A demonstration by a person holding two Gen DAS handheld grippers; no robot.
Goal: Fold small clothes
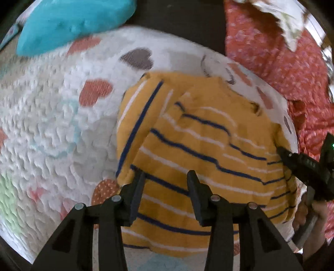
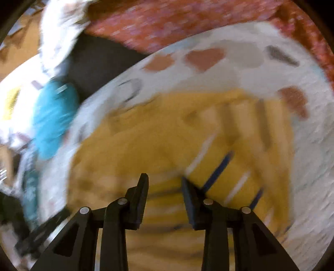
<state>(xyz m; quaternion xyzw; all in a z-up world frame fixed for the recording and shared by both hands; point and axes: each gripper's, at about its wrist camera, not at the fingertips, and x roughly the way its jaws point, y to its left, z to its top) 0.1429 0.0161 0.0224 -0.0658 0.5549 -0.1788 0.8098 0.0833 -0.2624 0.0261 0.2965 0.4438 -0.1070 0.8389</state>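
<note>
A small mustard-yellow garment (image 1: 200, 146) with navy and white stripes lies partly folded on a white blanket with heart prints (image 1: 52, 125). My left gripper (image 1: 167, 177) is open and empty, just above the garment's near edge. My right gripper (image 2: 165, 179) is open and empty over the same garment (image 2: 146, 135); that view is blurred by motion. The right gripper also shows in the left wrist view (image 1: 292, 158) at the garment's right edge, held by a hand.
A turquoise cushion (image 1: 71, 23) lies at the blanket's far left. A red patterned cloth (image 1: 281, 62) lies along the right side. A dark gap (image 1: 179, 16) runs behind the blanket. A white printed cloth (image 2: 60, 27) hangs at the back.
</note>
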